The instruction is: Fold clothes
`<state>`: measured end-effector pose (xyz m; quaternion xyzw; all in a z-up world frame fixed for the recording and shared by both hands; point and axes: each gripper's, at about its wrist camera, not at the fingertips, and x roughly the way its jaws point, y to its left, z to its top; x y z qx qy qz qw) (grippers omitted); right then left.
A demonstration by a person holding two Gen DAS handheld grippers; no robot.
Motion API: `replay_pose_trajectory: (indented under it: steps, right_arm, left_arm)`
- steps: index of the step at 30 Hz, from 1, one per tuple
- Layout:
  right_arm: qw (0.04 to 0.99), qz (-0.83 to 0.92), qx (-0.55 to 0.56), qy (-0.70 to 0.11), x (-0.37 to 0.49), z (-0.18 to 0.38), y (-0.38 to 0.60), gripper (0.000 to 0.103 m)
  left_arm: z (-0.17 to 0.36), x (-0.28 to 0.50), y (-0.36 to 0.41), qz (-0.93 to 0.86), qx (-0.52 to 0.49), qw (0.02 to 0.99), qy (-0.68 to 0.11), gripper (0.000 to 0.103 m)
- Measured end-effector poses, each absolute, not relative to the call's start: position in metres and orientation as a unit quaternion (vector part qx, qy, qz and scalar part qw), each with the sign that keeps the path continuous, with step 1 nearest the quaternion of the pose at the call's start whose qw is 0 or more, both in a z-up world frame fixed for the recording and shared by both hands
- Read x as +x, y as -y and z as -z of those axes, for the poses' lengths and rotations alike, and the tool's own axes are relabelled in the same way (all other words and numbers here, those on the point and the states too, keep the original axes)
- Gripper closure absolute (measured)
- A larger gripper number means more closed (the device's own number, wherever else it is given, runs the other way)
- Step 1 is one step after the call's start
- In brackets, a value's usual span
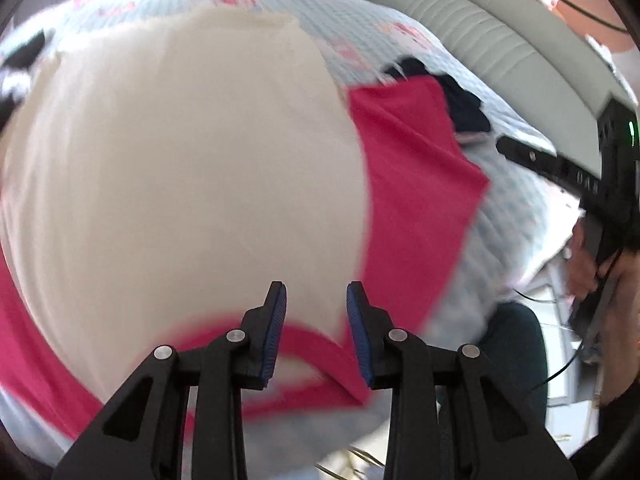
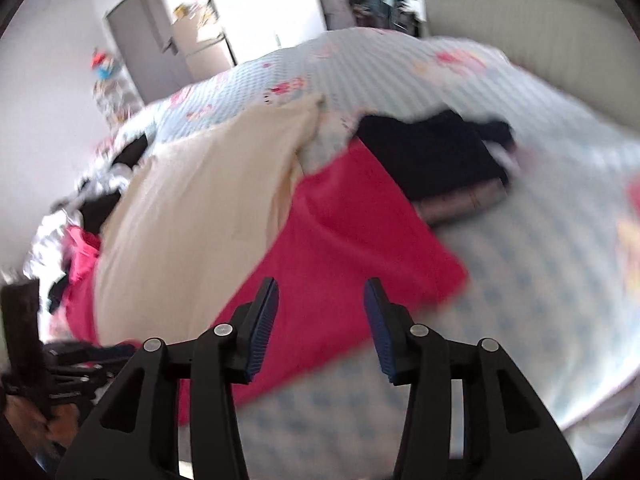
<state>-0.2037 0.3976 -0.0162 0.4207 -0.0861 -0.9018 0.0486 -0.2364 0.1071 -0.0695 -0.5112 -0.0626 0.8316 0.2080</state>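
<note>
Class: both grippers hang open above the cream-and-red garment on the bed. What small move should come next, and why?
Probably lower the right gripper to pinch the red sleeve and fold it inward: it lies spread beyond the cream body, and the left gripper is empty too.

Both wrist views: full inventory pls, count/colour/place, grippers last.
garment: 1, cream with red sleeves and trim, spread on the bed, centre.
folded stack: 1, dark navy on top, on the bed beyond the red sleeve.
clothes pile: 1, mixed black, white and pink, far left on the bed.
bedspread: 1, pale blue check with pink prints, under everything.
headboard: 1, grey padded, behind the bed.
cabinet: 1, grey, against the far wall.
left gripper: black, blue pads, open, empty, over the garment's hem.
right gripper: black, blue pads, open, empty, over the red sleeve.
</note>
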Motion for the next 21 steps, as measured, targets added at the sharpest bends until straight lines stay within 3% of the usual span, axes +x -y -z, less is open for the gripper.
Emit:
replay_pose_trajectory:
  steps: [7,12,17,19,21]
  right_arm:
    - [0.063,0.87,0.486,0.05,-0.373,0.057,-0.359,0.054]
    - [0.099,0.815,0.571,-0.006,-0.449,0.107,-0.34,0.066]
    - [0.144,0.771,0.62,0.0,-0.482,0.13,-0.337,0.064]
    - [0.165,0.759,0.63,0.01,-0.489,0.133,-0.333,0.056]
    - [0.166,0.744,0.647,0.026,-0.495,0.139,-0.333,0.059]
  left_arm:
    - [0.091,-0.386,-0.086,-0.83,-0.513,0.203,0.081,0.07]
    - [0.113,-0.484,-0.127,-0.803,-0.54,0.243,0.067,0.07]
    - [0.12,-0.509,-0.146,-0.773,-0.579,0.247,0.075,0.069]
    - [0.122,-0.511,-0.143,-0.755,-0.603,0.241,0.092,0.068]
    - [0.123,-0.508,-0.137,-0.739,-0.625,0.231,0.101,0.068]
